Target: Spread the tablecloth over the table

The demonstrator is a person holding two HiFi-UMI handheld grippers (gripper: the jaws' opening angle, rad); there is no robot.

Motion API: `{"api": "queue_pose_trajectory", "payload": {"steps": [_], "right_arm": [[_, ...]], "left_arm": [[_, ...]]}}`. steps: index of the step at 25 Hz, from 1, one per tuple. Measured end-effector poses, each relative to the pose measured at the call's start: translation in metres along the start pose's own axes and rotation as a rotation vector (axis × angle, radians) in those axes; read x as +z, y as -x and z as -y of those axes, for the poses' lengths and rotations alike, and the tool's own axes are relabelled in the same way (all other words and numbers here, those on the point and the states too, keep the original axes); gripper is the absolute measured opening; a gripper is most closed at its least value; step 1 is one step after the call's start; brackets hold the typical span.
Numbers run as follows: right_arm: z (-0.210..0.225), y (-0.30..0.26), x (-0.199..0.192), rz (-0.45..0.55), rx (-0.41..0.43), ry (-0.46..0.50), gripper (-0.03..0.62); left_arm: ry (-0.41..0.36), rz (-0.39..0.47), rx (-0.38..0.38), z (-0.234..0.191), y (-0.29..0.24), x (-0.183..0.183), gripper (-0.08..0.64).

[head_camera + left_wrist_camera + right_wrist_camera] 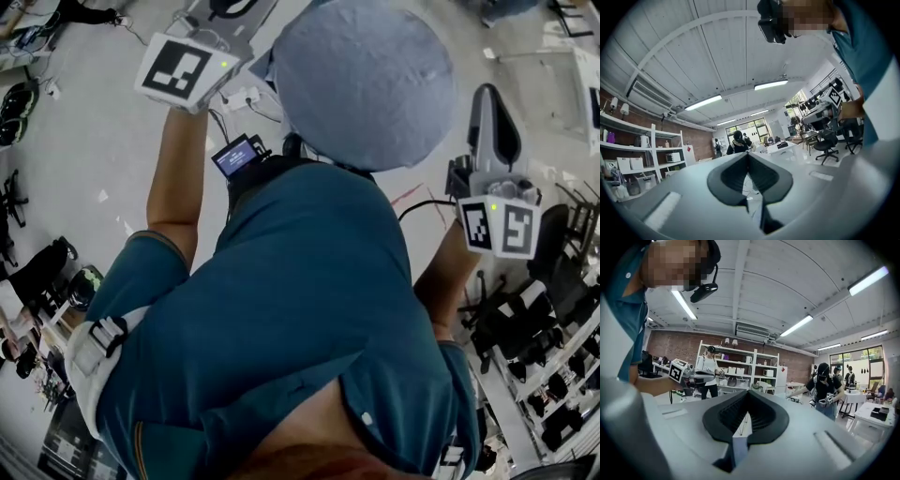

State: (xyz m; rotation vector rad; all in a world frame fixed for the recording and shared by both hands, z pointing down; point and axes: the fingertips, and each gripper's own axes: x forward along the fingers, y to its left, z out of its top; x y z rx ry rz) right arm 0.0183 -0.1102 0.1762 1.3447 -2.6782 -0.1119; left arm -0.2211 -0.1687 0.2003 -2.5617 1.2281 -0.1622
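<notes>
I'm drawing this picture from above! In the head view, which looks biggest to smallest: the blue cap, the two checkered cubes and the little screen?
1. blue cap, by far the biggest.
2. left marker cube and right marker cube: nearly alike. The left looks slightly bigger but may just be nearer, so no ranking.
3. little screen, the smallest.

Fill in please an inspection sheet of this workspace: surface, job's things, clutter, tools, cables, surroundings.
Surface: grey floor below; table for the job, nothing seen.
Job's things: tablecloth, nothing seen.
Clutter: black office chair on the floor.
Grippers: left tool and right tool held high, jaws together, nothing between them.
Cables: white power strip with leads on the floor.
Surroundings: shelves by a brick wall, another person, ceiling lights.
</notes>
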Motion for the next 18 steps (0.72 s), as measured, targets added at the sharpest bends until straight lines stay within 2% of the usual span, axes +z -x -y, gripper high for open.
{"api": "queue_pose_trajectory", "payload": {"steps": [5,10,18], "right_arm": [[-0.012,0.007,0.016,0.018,-0.01,0.018,0.009],[-0.019,0.013,0.022,0.023,-0.028,0.024,0.009],[-0.026,0.01,0.017,0.003,-0.041,0.018,0.009]], "left_arm": [[-0.022,0.03,0.029,-0.011,0.03,0.015,0.0],[-0.045,0.038,0.003,-0.007,0.044,0.018,0.0],[-0.003,0.041,-0.003,-0.008,0.059,0.009,0.0]]}}
